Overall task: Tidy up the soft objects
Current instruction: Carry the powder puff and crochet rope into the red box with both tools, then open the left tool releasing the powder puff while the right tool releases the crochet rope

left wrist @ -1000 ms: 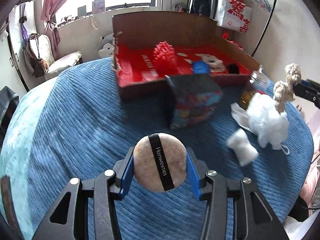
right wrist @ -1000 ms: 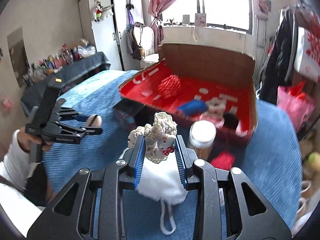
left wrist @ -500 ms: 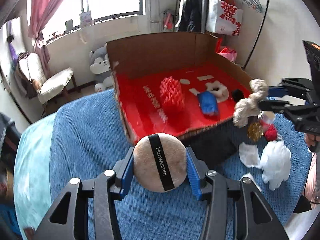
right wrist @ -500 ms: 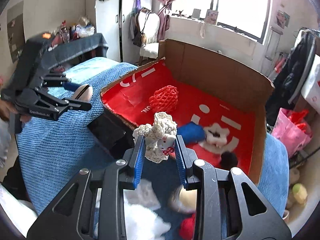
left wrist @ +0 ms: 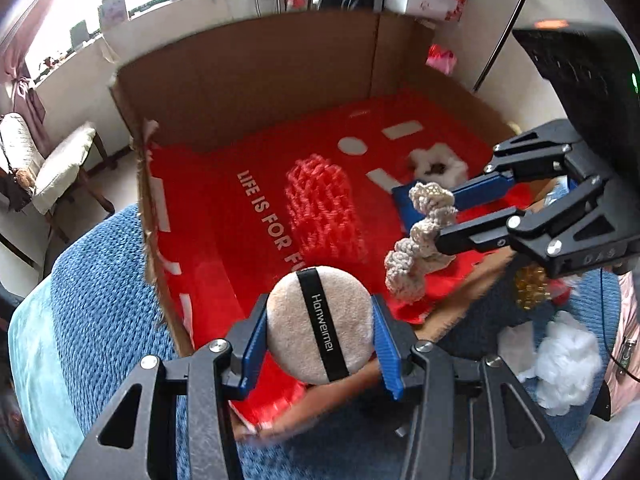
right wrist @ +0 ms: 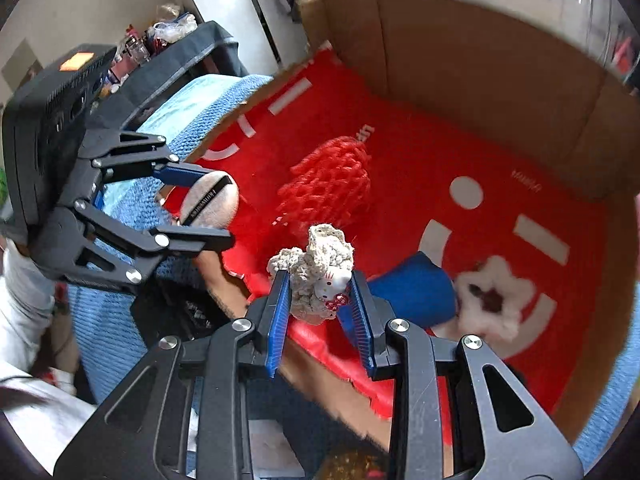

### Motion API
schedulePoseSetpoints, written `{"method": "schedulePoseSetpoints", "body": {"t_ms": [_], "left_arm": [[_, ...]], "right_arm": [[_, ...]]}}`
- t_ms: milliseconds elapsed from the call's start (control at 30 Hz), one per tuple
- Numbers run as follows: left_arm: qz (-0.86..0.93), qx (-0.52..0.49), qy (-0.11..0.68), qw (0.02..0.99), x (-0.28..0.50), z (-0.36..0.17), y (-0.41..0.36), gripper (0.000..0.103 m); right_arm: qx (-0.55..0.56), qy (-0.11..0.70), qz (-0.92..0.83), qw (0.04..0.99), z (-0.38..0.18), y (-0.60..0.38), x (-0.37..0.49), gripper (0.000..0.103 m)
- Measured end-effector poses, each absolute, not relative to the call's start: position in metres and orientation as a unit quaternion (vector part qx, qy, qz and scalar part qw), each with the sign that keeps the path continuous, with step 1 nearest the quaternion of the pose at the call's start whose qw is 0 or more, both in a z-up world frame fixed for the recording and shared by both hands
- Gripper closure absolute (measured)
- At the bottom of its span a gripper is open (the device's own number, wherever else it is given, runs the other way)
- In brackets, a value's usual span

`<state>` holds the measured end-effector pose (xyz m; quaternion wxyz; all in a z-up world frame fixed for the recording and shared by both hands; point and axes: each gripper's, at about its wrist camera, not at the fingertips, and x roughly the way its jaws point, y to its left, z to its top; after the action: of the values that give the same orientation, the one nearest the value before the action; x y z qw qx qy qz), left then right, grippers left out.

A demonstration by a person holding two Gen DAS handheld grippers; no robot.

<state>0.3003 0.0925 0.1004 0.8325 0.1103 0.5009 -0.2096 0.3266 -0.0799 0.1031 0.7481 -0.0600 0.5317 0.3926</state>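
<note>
My left gripper [left wrist: 320,324] is shut on a round beige powder puff [left wrist: 320,322] with a black band, held over the front edge of the red-lined cardboard box [left wrist: 248,80]. The right gripper [right wrist: 320,288] is shut on a cream crocheted scrunchie [right wrist: 316,268] with a small white cat charm, also over the box's near edge. In the left wrist view the scrunchie [left wrist: 424,236] hangs from the right gripper [left wrist: 444,216]. In the right wrist view the puff [right wrist: 210,206] sits in the left gripper [right wrist: 196,208]. Inside the box lie a red net pouf [left wrist: 324,204], a blue soft item [right wrist: 412,292] and a white fluffy scrunchie [right wrist: 494,302].
The box stands on a blue knitted bedspread [left wrist: 100,300]. White stuffing [left wrist: 568,364] and a jar of gold items [left wrist: 530,288] lie to the box's right. A dark box [right wrist: 176,316] sits by the box's front. A sleeve [right wrist: 24,312] shows at left.
Both grippers have travelled from above the bedspread to over the red box, each still holding its item. The right gripper has come close beside the left.
</note>
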Motion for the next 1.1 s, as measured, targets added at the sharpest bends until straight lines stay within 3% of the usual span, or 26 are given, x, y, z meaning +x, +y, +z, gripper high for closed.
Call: {"method": "schedulePoseSetpoints", "body": {"t_ms": [367, 1000, 1067, 1100], "left_arm": [[-0.209, 0.15, 0.542, 0.8, 0.325, 0.08, 0.074, 0.053], [-0.206, 0.18, 0.572, 0.773, 0.35, 0.058, 0.042, 0.049], [-0.206, 0.179, 0.573, 0.773, 0.349, 0.057, 0.047, 0.048], [-0.206, 0.178, 0.573, 0.773, 0.349, 0.057, 0.047, 0.047]], "right_arm": [[-0.018, 0.62, 0.397, 0.677, 0.069, -0.074, 0.378, 0.075], [-0.055, 0.632, 0.391, 0.667, 0.067, -0.049, 0.389, 0.073], [-0.065, 0.63, 0.391, 0.667, 0.068, -0.043, 0.385, 0.071], [-0.07, 0.63, 0.389, 0.668, 0.068, -0.042, 0.384, 0.063]]}}
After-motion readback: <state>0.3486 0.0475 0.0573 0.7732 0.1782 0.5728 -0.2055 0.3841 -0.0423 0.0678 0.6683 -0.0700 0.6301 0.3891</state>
